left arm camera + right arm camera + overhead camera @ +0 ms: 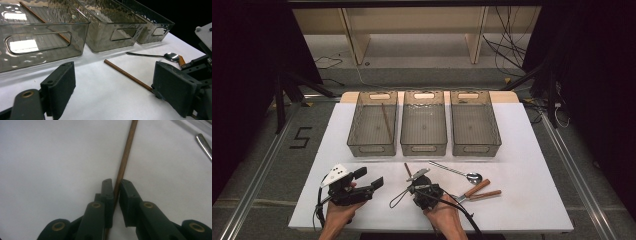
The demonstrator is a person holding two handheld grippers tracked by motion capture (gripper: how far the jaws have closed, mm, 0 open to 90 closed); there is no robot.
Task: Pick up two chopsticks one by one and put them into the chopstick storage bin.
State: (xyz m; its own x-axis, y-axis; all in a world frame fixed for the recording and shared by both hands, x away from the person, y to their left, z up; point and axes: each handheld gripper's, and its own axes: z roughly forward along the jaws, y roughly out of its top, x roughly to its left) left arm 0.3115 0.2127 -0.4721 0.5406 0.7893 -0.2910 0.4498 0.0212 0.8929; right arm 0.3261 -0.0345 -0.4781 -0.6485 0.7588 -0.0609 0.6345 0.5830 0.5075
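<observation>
Right gripper pinches a brown chopstick on the white surface.
Its jaws clamp the stick low, tip aiming at 12 o'clock; left gripper idles at 9 o'clock, jaws wide and empty; farther off lie a spoon, then three clear bins.

A lab-like recording set: a white-topped table stands between black curtains, floor rails run beside the table, loose cables trail behind it, and a taped "5" lies left of it.
</observation>
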